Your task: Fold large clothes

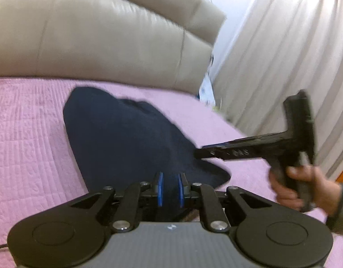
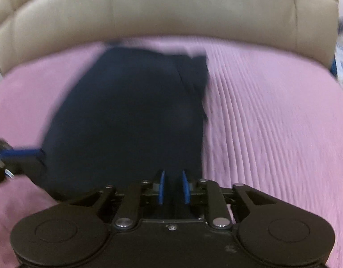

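Observation:
A dark navy garment [image 1: 124,138] lies folded into a long strip on the pink quilted bed cover [image 1: 28,134]. It also shows in the right wrist view [image 2: 131,116]. My left gripper [image 1: 170,188] sits at the garment's near edge, its blue pads a narrow gap apart with dark cloth between them. My right gripper [image 2: 174,187] stands the same way at the garment's near right corner. The right gripper [image 1: 199,153] also shows in the left wrist view, its tip on the garment's right edge. The left gripper's tip [image 2: 37,154] shows at the left of the right wrist view.
A beige padded headboard [image 1: 109,33] runs along the far side of the bed. White curtains [image 1: 283,51] hang at the right. The person's right hand [image 1: 305,185] holds the right gripper's handle. Pink cover [image 2: 271,122] spreads to the right of the garment.

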A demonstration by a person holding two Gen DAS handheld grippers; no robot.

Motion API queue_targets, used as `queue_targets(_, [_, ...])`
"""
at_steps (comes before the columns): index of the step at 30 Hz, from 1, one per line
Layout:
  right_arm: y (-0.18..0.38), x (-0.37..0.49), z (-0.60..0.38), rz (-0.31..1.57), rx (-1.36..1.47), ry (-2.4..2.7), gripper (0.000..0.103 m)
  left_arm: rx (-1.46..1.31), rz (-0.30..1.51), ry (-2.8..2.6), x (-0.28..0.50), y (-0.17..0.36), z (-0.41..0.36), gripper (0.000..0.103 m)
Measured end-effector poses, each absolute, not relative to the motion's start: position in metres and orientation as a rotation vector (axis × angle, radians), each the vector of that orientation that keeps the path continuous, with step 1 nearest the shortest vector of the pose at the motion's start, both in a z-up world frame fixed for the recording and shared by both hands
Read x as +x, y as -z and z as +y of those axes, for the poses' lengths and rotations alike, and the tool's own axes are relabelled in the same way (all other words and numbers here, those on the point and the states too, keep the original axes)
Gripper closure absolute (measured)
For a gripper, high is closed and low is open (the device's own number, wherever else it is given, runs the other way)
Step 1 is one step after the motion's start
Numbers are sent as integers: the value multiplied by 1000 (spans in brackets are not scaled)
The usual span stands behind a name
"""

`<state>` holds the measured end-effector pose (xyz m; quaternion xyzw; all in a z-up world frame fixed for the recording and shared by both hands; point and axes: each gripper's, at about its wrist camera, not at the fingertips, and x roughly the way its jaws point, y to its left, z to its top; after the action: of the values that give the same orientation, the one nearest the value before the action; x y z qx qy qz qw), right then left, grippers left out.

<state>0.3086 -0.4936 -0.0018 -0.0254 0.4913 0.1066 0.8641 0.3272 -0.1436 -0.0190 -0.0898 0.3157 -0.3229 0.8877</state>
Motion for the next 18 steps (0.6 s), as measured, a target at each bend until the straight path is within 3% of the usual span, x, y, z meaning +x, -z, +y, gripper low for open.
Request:
queue_targets(3, [15, 300, -514, 1052, 43, -178, 85, -123, 681, 664, 323, 34, -155, 92])
queue_targets(8, [-9, 291, -531, 1015, 105, -182, 82, -19, 766, 650, 309, 46, -158, 92])
queue_targets(11, [-33, 285, -540, 957, 125, -196, 64, -38, 748, 625, 299, 38, -147, 92])
queue_targets(13, [-44, 286, -543, 911, 137, -202, 41, -104, 702, 623, 298, 22, -134, 88])
queue_targets(14, [-49, 285, -547, 898, 148, -205, 35, -123, 676, 611, 299, 12, -130, 86])
queue_targets(18, [-58, 297, -544, 854, 159, -221, 28, -126, 626, 538, 317, -13, -128, 64])
